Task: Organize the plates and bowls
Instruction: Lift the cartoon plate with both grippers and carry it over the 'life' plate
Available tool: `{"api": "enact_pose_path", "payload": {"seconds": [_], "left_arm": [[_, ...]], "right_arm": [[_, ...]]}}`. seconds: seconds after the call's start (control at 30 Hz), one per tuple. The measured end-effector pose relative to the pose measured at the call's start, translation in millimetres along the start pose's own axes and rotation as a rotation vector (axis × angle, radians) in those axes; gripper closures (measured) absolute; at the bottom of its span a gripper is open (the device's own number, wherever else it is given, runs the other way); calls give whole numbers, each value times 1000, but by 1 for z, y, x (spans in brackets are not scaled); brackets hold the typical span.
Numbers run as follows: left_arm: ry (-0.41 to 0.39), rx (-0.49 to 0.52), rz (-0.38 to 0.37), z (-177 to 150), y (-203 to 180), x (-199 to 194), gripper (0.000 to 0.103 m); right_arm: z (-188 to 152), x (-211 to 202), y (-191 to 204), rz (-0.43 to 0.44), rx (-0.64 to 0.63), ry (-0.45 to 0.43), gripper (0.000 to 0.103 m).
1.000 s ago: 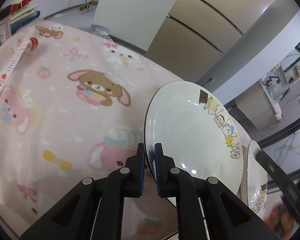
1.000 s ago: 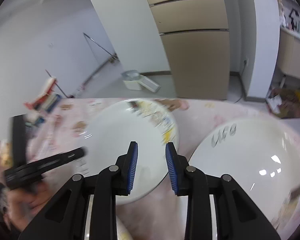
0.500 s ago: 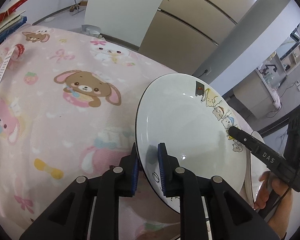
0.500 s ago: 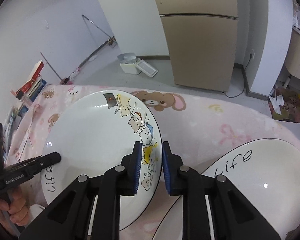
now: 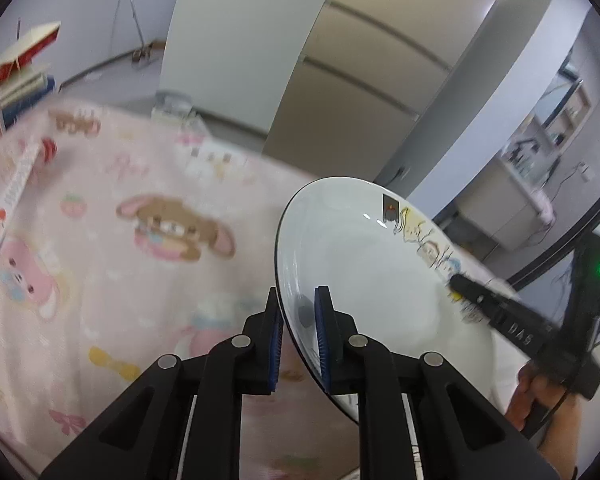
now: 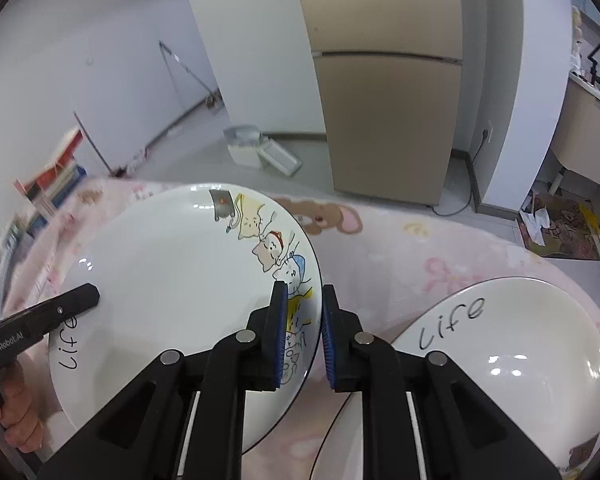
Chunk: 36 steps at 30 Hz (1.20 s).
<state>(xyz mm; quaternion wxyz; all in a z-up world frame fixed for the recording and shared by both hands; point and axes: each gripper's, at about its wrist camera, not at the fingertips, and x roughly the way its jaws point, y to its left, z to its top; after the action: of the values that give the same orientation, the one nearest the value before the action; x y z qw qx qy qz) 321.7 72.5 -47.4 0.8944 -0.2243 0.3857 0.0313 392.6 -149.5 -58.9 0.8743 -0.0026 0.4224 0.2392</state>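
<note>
A white plate [image 5: 380,272] with cartoon cats and the word "life" on it hangs tilted above the pink cloth, held from both sides. My left gripper [image 5: 298,300] has the plate's left rim between its blue pads, and the jaws are closing on it. In the right wrist view the same plate [image 6: 172,280] has its cartoon-side rim between the pads of my right gripper [image 6: 303,296], whose jaws are also closing. A second white plate [image 6: 500,360] marked "life" lies on the cloth at the lower right.
The table wears a pink cartoon tablecloth [image 5: 120,240]. A stack of books [image 5: 16,76] stands at its far left edge beside a long paper strip [image 5: 8,200]. Beyond the table are a beige cabinet [image 6: 388,120] and a white box [image 6: 260,152] on the floor.
The right gripper came from between the two plates onto the cartoon plate's rim and narrowed its jaws. The left jaws widened around the opposite rim, and the plate rose and tilted.
</note>
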Motion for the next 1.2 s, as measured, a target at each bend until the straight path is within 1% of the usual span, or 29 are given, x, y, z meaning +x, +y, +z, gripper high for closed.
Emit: {"api": "enact_pose_path", "payload": {"seconds": [0.1,0.23,0.3,0.4,0.57,0.7,0.8,0.87,1.03,1.2], "left_arm": [[-32,13,-11,2,-4,-13,88],[-44,-5,-56,-3,-7,-33,88],[-64,20,-62,-7,-14,-50,88],[-80,66,-53,-13,-28,-69,88],[-61,99,-64,-40,-34,-96,88],[-44,109,-63,-68,-33,-111,88],[-34,121,-43,-85,-32,-112,88],[-26,143,-27,-94,-32,-110,88],[-23,175,-11,-105,-30,-106,88],[3,168,-25,-108,-24,-97,87]], "right_arm": [[2,-23,2,6,3,-63,89],[-2,-57,8,14,9,-123,91],[-9,-74,9,23,10,-146,92],[-22,-93,11,33,16,-158,91],[-48,-117,15,44,24,-174,92],[-74,-126,16,54,28,-161,92],[-91,-127,16,54,28,-143,92],[-98,-124,17,39,19,-133,92],[-113,-115,13,48,36,-113,92],[-118,-112,17,24,11,-106,91]]}}
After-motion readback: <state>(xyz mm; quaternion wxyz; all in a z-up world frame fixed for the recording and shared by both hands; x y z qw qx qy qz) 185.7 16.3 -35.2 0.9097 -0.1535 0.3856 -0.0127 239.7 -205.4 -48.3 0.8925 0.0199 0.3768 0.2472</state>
